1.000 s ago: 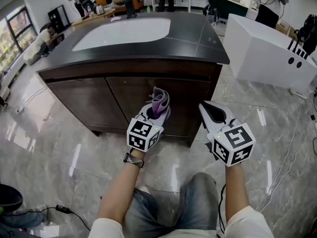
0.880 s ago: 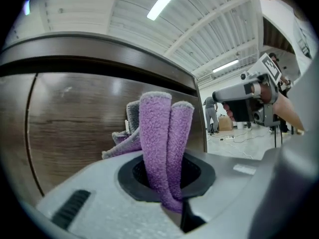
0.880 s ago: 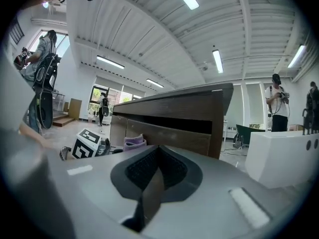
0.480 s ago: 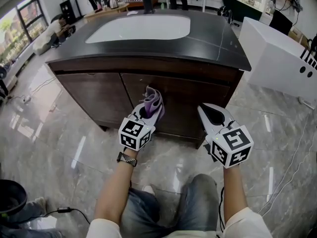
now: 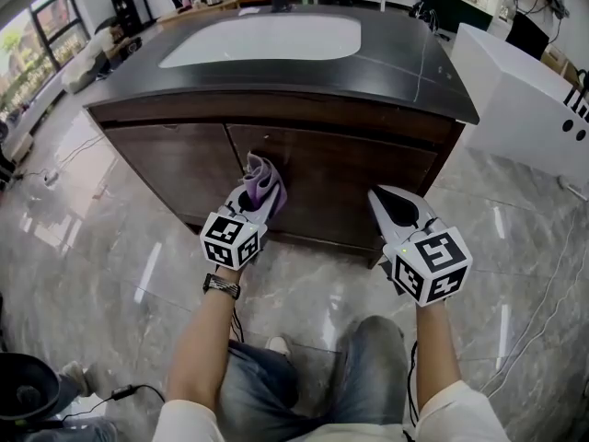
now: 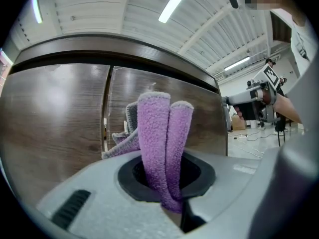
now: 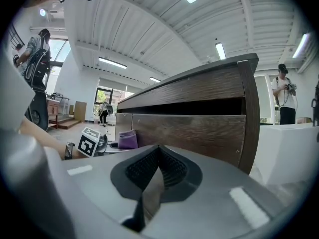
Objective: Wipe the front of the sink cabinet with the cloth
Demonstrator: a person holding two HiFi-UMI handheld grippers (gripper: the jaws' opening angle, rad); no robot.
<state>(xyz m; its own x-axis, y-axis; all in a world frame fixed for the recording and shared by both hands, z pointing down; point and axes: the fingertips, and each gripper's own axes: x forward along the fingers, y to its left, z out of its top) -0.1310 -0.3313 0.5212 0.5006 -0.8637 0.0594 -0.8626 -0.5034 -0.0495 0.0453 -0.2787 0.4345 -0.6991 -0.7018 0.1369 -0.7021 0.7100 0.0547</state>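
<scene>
Shifted leftward along the sink cabinet [image 5: 359, 178] front, the left gripper [image 5: 252, 204] clamps the purple cloth [image 5: 262, 180] at the door seam (the right gripper [image 5: 385, 203], jaws together and empty, hangs alongside).

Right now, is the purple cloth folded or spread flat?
Folded: the cloth stands bunched in doubled layers, pinched in the left gripper.

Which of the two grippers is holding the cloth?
The left gripper: its jaws are shut on the purple cloth. The right gripper has its jaws shut on nothing.
</scene>
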